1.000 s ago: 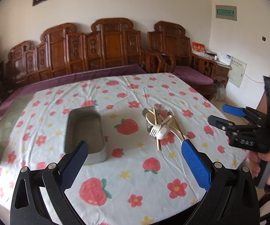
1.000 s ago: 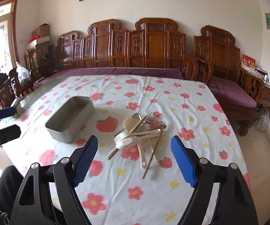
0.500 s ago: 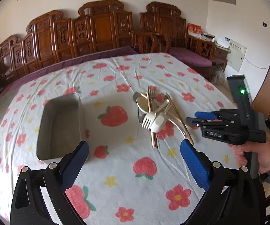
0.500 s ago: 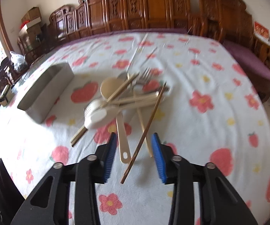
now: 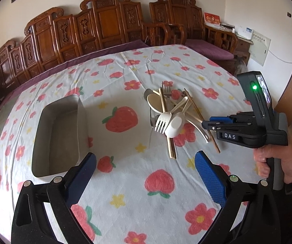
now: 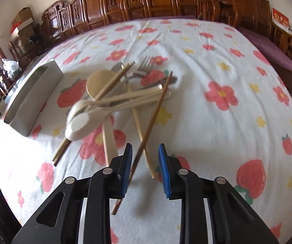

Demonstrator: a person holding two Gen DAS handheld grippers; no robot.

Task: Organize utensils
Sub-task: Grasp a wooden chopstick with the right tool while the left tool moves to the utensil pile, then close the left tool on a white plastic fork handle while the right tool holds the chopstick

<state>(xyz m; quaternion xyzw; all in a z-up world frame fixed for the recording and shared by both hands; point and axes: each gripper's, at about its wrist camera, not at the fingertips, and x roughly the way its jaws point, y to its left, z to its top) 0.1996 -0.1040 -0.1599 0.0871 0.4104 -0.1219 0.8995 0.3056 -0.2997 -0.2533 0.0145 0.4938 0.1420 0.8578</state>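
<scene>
A pile of utensils (image 5: 171, 111) lies mid-table: cream spoons, a cream fork (image 5: 162, 122), wooden chopsticks and a metal fork. An empty grey metal tray (image 5: 58, 136) sits to its left. My left gripper (image 5: 144, 174) is wide open and empty, above the near table edge. My right gripper (image 6: 145, 166) is partly closed, its blue pads on either side of a brown chopstick (image 6: 152, 118) and a cream handle (image 6: 142, 134), not clamped. It also shows in the left wrist view (image 5: 206, 123) at the pile's right edge.
The table has a white cloth (image 5: 156, 183) with red flowers and strawberries. Carved wooden chairs (image 5: 105, 26) line its far side. The tray also shows in the right wrist view (image 6: 34, 95), at the left.
My right gripper has moved down and in to the pile's near end and narrowed around the chopstick. My left gripper has come closer to the table and stayed open.
</scene>
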